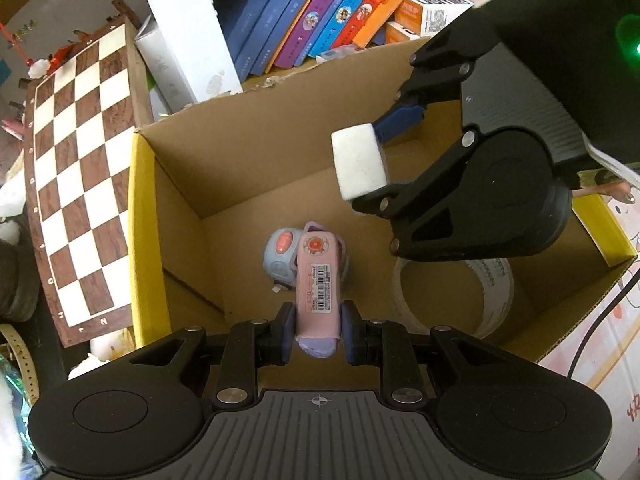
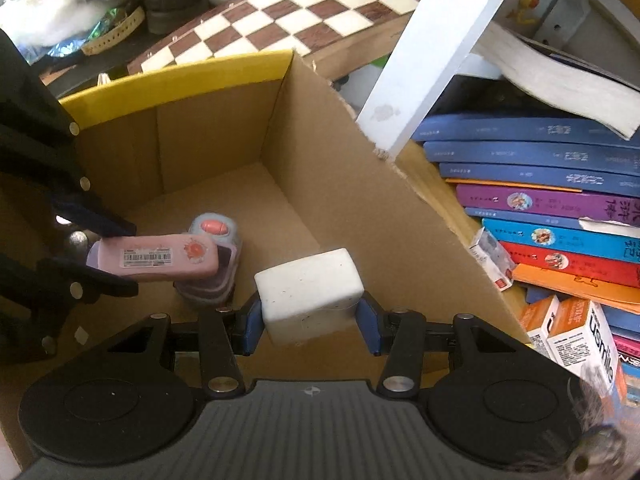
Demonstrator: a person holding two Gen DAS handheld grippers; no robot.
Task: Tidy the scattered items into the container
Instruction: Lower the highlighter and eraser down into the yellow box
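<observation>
1 open brown cardboard box (image 1: 256, 168) | above it: 1 pink oblong case (image 1: 318, 284) pinched by left gripper (image 1: 318, 332) fingers; 1 white rounded block (image 2: 308, 292) pinched by right gripper (image 2: 308, 326) fingers | on its floor: 1 blue-grey round toy (image 1: 280, 258), 1 tape roll (image 1: 492, 300).

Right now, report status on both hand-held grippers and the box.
Left hand-held gripper shut on pink case. Right hand-held gripper shut on white block. Both over cardboard box. Blue toy, tape roll already inside.
</observation>
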